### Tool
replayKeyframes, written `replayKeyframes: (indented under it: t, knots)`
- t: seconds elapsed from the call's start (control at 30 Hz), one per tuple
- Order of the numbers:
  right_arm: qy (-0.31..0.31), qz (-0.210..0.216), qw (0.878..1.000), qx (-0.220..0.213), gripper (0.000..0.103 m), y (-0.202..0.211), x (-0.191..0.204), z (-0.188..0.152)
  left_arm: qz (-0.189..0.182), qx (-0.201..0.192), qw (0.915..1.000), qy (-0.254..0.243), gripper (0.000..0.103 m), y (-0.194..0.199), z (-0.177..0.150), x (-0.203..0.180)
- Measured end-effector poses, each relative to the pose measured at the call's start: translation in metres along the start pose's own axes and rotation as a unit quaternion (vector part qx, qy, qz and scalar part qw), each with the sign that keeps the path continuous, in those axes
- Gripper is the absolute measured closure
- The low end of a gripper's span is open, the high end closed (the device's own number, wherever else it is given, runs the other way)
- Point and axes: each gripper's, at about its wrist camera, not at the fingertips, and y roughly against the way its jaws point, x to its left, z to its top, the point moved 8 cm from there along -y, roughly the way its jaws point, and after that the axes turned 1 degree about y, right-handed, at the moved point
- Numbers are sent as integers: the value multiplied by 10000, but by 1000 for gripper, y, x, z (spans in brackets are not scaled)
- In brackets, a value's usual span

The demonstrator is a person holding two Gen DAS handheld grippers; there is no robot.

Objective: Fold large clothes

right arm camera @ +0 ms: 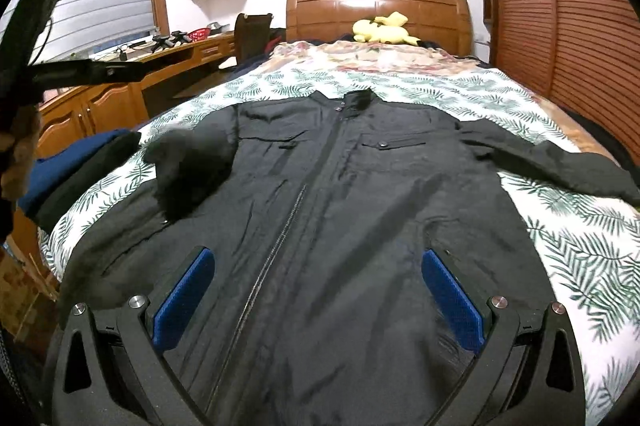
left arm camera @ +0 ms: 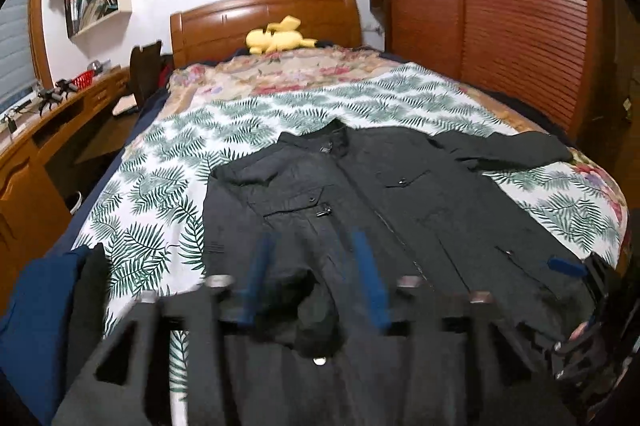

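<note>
A black zip jacket [right arm camera: 340, 193] lies front up on the bed, collar toward the headboard; it also shows in the left wrist view [left arm camera: 360, 201]. Its right sleeve [right arm camera: 560, 161] stretches out to the right. Its left sleeve [right arm camera: 188, 165] is lifted and blurred over the left chest. My left gripper [left arm camera: 316, 262] is blurred; a dark bunch of the sleeve cuff [left arm camera: 316, 310] hangs between its blue pads [left arm camera: 370, 278]. My right gripper [right arm camera: 318, 266] is wide open and empty, hovering over the jacket's lower front. The right gripper also shows at the left view's right edge [left arm camera: 576, 270].
The bed has a leaf-print cover [right arm camera: 580, 246] and a yellow plush toy [right arm camera: 384, 27] at the wooden headboard. A folded blue and black pile [right arm camera: 76, 165] lies at the bed's left edge. A wooden desk [right arm camera: 120, 93] stands left, a slatted wardrobe [right arm camera: 580, 5] right.
</note>
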Motion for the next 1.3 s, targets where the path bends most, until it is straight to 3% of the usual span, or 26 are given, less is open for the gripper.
replayKeyframes:
  t: [0.1,0.47,0.73,0.9,1.17,1.2,1.27,1.3]
  knots:
    - [42,91,9999,27,0,7,10,2,24,-169,9998,83,39,26,-12,2]
    - [424,754,9962,71,10,6,56,33,197,-263,9984,449,39,90,-72,45]
    - [877,1120,9894,277,15,-51,94,79,348,-307,9956,819,39,114,-104,90]
    - [1470,1145,9803,661,17,-102,128,101,482,-305,9937,960,39,119,-114,109]
    - [2052,755,9639,1521,20,-185,151,107,676,-290,9913,1092,39,130,-135,134]
    - [2101,697,9611,1652,24,-194,150,104,686,-280,9911,1105,39,130,-136,135]
    - [2202,625,9559,1838,44,-206,147,101,707,-261,9908,1120,39,131,-139,137]
    - [2239,589,9544,1885,66,-210,143,99,709,-245,9907,1131,39,130,-140,137]
